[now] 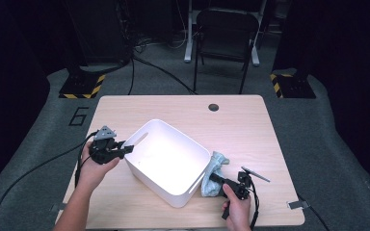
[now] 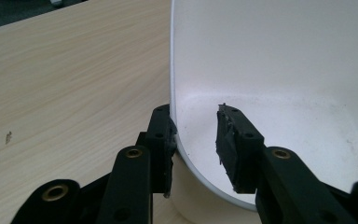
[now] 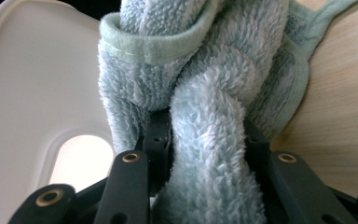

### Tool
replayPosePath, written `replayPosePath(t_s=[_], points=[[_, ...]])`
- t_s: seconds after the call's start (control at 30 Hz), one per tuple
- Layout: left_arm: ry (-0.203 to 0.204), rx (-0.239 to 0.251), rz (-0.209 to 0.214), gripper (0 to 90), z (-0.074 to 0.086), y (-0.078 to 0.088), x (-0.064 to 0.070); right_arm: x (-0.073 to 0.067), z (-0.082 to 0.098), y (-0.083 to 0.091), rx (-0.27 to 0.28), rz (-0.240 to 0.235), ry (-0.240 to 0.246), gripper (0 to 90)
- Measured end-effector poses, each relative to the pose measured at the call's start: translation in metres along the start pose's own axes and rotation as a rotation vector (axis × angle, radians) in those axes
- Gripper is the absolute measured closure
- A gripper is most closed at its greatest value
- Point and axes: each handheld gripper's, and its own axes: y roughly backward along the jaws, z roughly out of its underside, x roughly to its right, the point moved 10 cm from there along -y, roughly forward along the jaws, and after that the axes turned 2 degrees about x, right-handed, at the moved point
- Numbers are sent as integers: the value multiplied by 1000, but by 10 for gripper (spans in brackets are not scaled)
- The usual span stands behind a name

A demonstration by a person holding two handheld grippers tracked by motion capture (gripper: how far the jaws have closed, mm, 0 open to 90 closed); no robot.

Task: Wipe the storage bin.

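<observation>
So the bin [image 1: 166, 161] sits on the counter [image 1: 236, 130], turned at an angle. The towel [image 1: 215, 171] lies on the counter just right of it, touching its wall. A pen [image 1: 255, 174] lies right of the towel. Behind the counter stands a chair [image 1: 226, 36] on the floor.

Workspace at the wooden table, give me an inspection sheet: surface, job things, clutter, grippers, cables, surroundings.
Surface: wooden table, light, with a round hole near its far edge.
Job's things: white bin, open side up; light blue towel beside its right end.
Clutter: dark pen-like item, too small to identify.
Grippers: left gripper straddles the bin wall, inner pad apart from it; right gripper clamped on the towel.
Cables: black cable trails from the left gripper across the floor.
Surroundings: black chair, striped stand bases, grey floor.
</observation>
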Motion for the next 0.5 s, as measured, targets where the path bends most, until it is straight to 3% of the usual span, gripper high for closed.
replayPosePath(t_s=[0.1, 0.17, 0.2, 0.23, 0.4, 0.5], points=[[-6, 16, -30, 665, 1, -6, -1, -1, -2, -2, 4, -7, -1, 636], [11, 20, -32, 686, 2, -6, -1, 0, -2, -1, -1, 5, 22, 637], [18, 20, -32, 691, 3, -5, -1, -2, -2, 0, -8, -2, -11, 637], [13, 13, -36, 699, 3, -4, -1, 1, -3, -1, -3, 6, 19, 638], [22, 5, -44, 732, 7, 2, 1, 1, -3, -4, -1, 4, 21, 640], [25, 7, -65, 750, 8, 4, 3, 5, -1, -6, -12, 31, 35, 645]])
